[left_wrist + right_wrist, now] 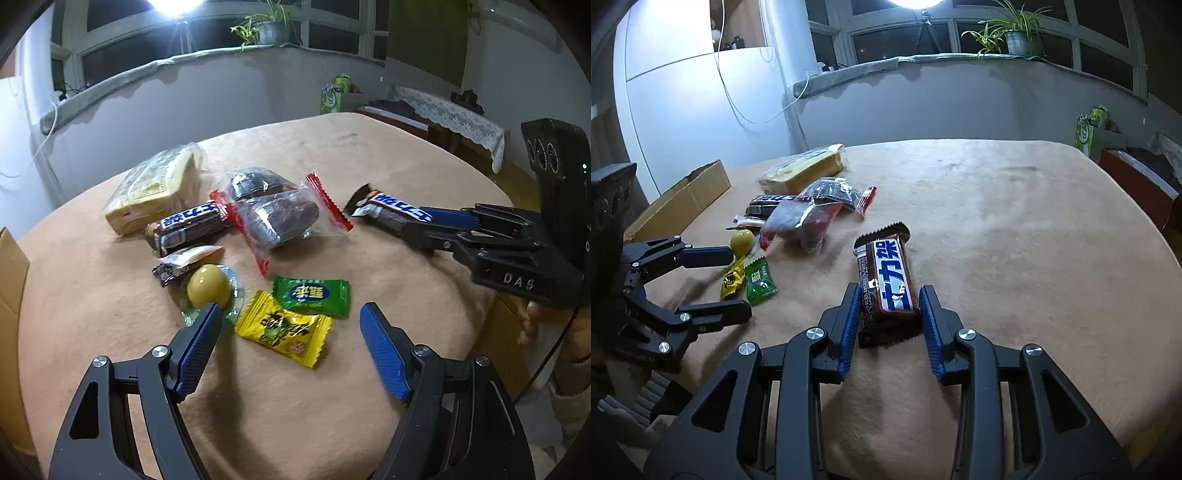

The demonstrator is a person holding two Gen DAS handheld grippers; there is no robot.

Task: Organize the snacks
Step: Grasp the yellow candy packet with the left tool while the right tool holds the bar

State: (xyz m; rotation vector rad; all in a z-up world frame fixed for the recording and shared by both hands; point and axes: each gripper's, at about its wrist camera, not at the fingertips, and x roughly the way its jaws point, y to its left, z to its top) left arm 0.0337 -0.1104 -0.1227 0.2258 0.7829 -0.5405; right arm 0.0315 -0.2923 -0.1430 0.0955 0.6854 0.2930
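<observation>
The left gripper (291, 317) hangs low over the near part of the tan cloth-covered table (369, 155), its blue-padded fingers spread wide with nothing between them. Just beyond its tips lie a yellow crinkle-wrapped candy (284, 328) and a green crinkle-wrapped candy (312, 296), touching each other. The left finger's tip sits over the edge of a clear-wrapped round yellow sweet (208, 286), beside a small brown snack packet (184, 262).

Toward the table's right side, the right gripper (888, 314) has its two blue pads on either side of the near end of a brown chocolate bar with a blue-and-white label (886, 280); the left pad touches the wrapper, the right pad looks just clear of it, and the bar lies flat on the cloth.

Farther in, near the table's middle, a clear red-edged bag of dark snacks (273, 210) lies against a second brown chocolate bar with the same label (188, 225). Behind these, toward the far left edge, rests a clear-wrapped pale yellow cake block (155, 192). A brown cardboard box (679, 199) stands off the table's left edge.
</observation>
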